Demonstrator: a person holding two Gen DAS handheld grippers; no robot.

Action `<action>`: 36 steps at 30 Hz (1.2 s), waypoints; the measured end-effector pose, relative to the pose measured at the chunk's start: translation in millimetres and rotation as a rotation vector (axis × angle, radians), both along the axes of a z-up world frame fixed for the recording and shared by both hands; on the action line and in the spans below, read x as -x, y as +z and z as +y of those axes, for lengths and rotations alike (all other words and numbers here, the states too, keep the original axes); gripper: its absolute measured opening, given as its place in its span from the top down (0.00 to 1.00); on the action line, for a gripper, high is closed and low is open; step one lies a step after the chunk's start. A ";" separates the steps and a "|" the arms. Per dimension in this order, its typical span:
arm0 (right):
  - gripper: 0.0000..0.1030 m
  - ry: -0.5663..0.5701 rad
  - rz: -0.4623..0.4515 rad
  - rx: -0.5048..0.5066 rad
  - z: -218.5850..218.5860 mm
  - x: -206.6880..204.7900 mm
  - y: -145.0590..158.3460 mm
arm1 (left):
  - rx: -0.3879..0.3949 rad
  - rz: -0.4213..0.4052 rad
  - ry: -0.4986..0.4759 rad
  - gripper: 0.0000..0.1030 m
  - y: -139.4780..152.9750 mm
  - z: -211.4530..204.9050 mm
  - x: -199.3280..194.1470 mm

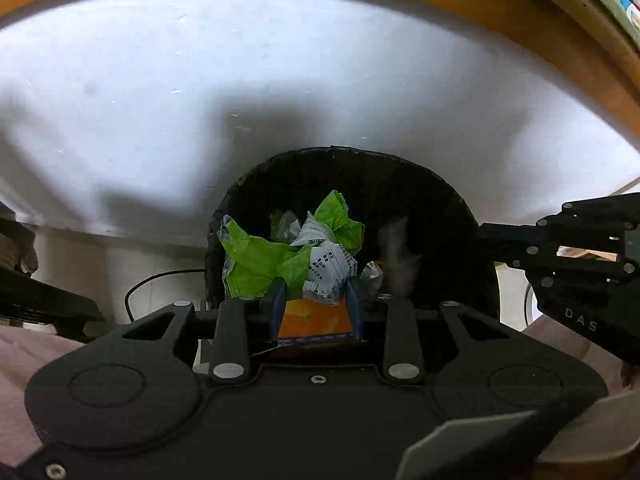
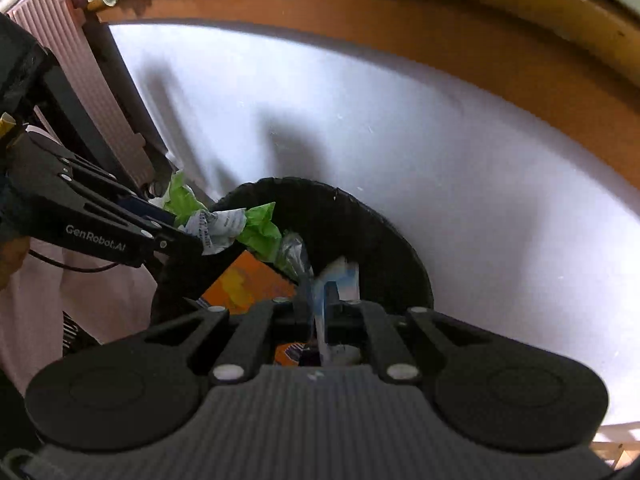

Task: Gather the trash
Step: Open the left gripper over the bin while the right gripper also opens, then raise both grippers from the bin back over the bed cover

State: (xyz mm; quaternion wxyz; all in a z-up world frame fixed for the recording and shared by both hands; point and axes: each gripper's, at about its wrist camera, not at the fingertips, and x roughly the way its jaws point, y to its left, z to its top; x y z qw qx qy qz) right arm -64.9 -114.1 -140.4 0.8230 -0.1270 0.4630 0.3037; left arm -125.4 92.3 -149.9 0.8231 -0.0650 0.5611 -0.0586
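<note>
Both wrist views look closely down into one black bin (image 1: 448,216).

white wall and wood trim behind

a wooden band (image 1: 520,12) arcs over the white wall (image 1: 160,80); a black cable (image 1: 148,284) loops at nine o'clock, a ribbed pink panel (image 2: 80,80) (upright) at ten o'clock.

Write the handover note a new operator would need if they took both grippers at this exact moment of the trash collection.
Left gripper: shut on a crumpled green wrapper with white printed paper and an orange carton, held over the black-lined trash bin.
Right gripper: shut on a thin blue and white wrapper, also at the bin's mouth.
Done: both loads picked up and brought to the bin.
Left: open each gripper so its load drops inside. Whether more trash remains elsewhere cannot be seen from these views.
</note>
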 end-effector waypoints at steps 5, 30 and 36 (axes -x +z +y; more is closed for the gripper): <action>0.51 0.013 0.000 0.025 6.8 0.6 -1.4 | -0.002 -0.001 -0.049 0.61 -5.6 -4.1 -0.6; 0.00 -0.024 -0.044 0.047 -10.0 10.5 25.9 | -0.034 -0.093 -0.078 0.53 32.0 -7.4 4.6; 0.00 -0.026 -0.083 0.025 -19.3 12.7 53.8 | -0.038 -0.159 -0.131 0.50 66.9 -13.6 9.3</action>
